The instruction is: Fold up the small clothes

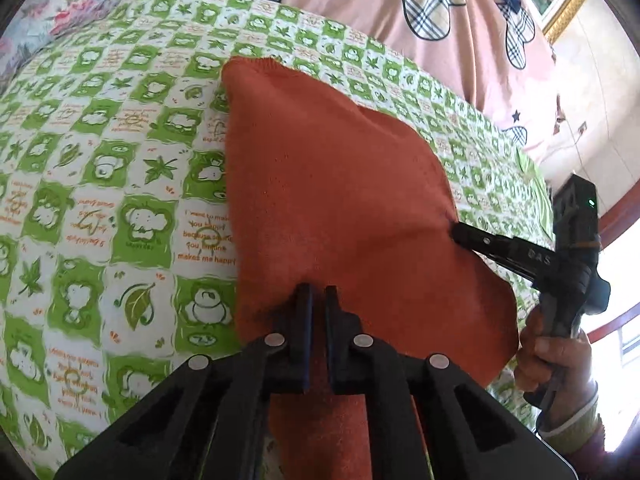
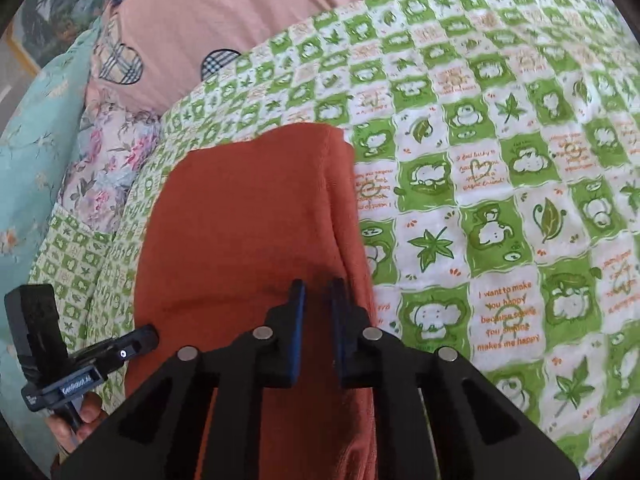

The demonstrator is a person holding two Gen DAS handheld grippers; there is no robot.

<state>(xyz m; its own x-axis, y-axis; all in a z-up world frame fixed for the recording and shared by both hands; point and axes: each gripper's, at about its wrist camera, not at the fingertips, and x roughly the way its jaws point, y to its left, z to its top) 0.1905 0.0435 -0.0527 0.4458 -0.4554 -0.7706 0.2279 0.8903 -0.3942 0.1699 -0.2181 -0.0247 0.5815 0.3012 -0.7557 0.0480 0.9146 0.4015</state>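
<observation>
Here, the fold turns on which edge of the cloth each hand has.
Cloth: rust-orange knit, lying on the green checked sheet, partly lifted at the near end.
Long axis: runs away from both cameras, far corner toward the pink quilt.
Left gripper: jaws nearly together, pinching the near edge of the cloth, fabric passing between the pads and hanging below.
Right gripper: jaws a narrow gap apart, cloth between and under them; from its own view I cannot tell if the pads press. The left view shows its tip at the cloth's side edge.
Nearer hand: both sit at the near end, left at one side edge, right at the other.
Next move, as I judge: carry the near edge forward along the long axis to the far corner.
</observation>
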